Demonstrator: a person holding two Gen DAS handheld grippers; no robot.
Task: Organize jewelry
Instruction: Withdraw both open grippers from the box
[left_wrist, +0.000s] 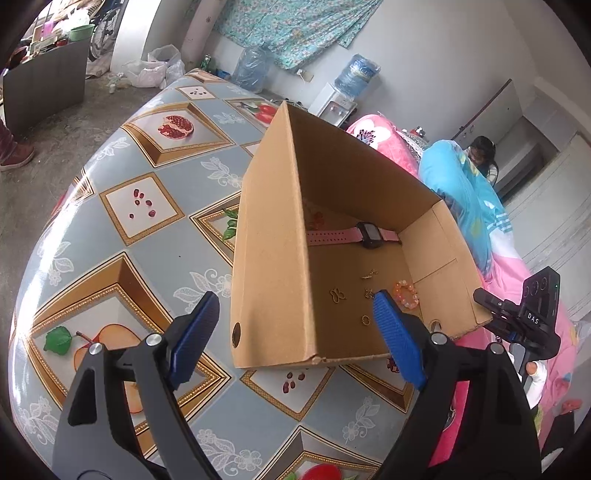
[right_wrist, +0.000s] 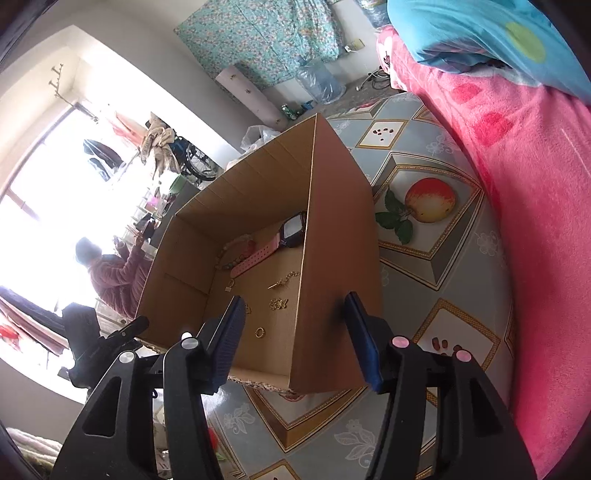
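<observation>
Left wrist view is showing the left hand-held gripper (left_wrist: 295, 325) standing with its jaws wide apart and nothing between the pads, straddling the near left wall of a cardboard box (left_wrist: 273, 258) that is sitting on the counter (left_wrist: 147, 229), which is wearing a fruit-patterned cloth. Inside the box the jewelry is lying loose on the floor: a pink-strapped watch (left_wrist: 354, 234) is resting against the far wall, a beaded bracelet (left_wrist: 405, 293) is sitting near the right wall, and a small gold ring (left_wrist: 365, 319), a butterfly-shaped charm (left_wrist: 338, 295) and two other tiny gold pieces are scattering across the middle. Right wrist view is showing the right hand-held gripper (right_wrist: 295, 343) also standing apart and gripping nothing, with one finger over the box interior and the other outside the right wall; the ring (right_wrist: 260, 332) is lying just beyond its left pad, with a gold chain (right_wrist: 285, 280) farther in. All of these pieces are looking very light. The watch is likely handling easiest, its strap being soft and flexible but broad, so pinching across the strap near the case seems sensible. The bracelet is probably stretchy and is offering a rim to pinch. The ring and charms are looking hard, smooth and flat against the cardboard, so they may be slipping from the pads unless taken edge-on, and the chain is likely drooping when lifted.
</observation>
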